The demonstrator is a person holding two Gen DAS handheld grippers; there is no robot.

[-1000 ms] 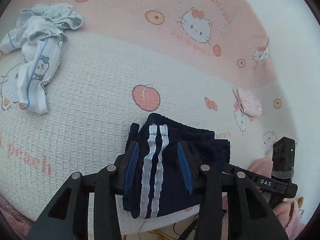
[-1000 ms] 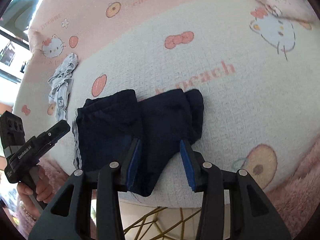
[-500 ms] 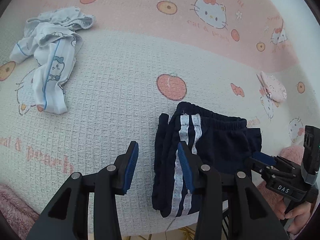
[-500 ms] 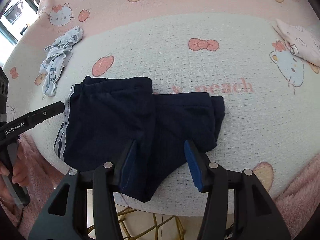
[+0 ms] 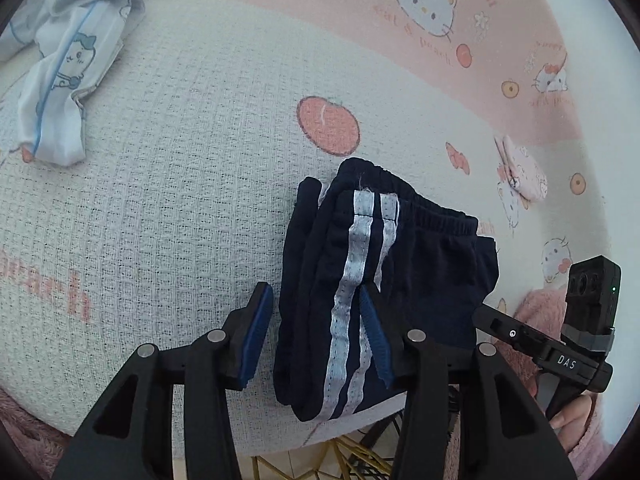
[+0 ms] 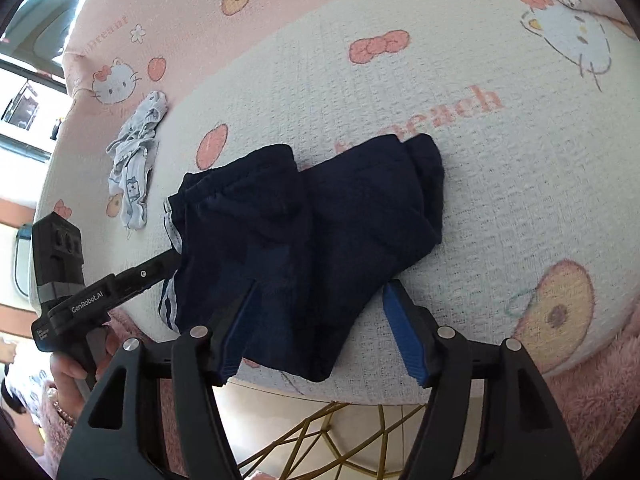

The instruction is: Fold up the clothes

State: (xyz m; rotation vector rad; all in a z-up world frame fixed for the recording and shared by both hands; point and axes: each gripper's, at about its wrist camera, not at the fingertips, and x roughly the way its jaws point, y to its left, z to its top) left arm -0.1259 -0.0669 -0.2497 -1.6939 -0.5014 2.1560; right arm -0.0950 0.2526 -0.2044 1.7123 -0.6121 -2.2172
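Near the front edge of the blanket-covered tabletop (image 5: 168,184), the navy shorts (image 6: 304,232) are seen partly folded. Both the left gripper (image 5: 316,336) and right gripper (image 6: 320,328) are held apart, gripping nothing. A white garment (image 5: 60,92) is left unfolded.

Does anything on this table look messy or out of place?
Yes. The navy pants are folded unevenly, one corner hanging over the table edge. A pale blue garment lies crumpled and unfolded farther back.
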